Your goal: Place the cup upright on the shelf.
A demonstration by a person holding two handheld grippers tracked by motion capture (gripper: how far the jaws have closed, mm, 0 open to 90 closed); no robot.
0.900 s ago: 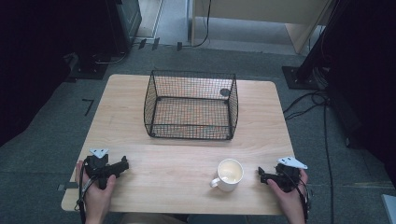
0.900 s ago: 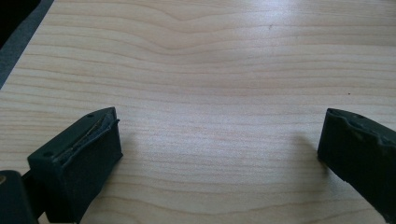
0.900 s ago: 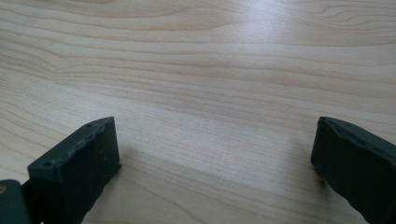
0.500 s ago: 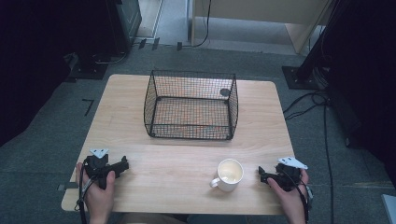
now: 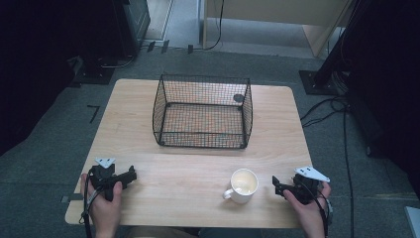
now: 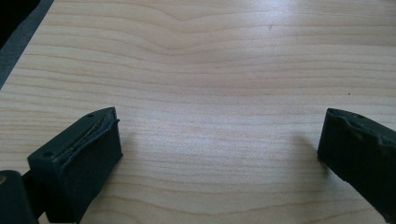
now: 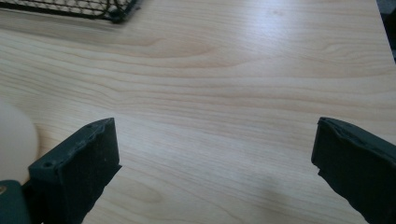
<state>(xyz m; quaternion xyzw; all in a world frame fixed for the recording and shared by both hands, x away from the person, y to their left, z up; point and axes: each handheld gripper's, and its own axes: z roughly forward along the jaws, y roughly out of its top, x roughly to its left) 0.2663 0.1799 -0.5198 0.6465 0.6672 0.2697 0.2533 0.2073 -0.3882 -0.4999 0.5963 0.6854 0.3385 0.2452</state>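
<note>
Resting on pale wood table [image 5: 198,173] over grey floor [image 5: 49,163], both claws spread.

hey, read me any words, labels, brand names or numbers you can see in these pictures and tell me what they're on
There is no readable text.
The mug is plain cream with no print.
The wire basket carries a small dark round tag, too small to tell whether it bears writing.
The left gripper and right gripper show no legible marking, nor does the table.

wooden table [image 5: 198,168] with mug [image 5: 242,185], wire basket [image 5: 202,112]
</note>
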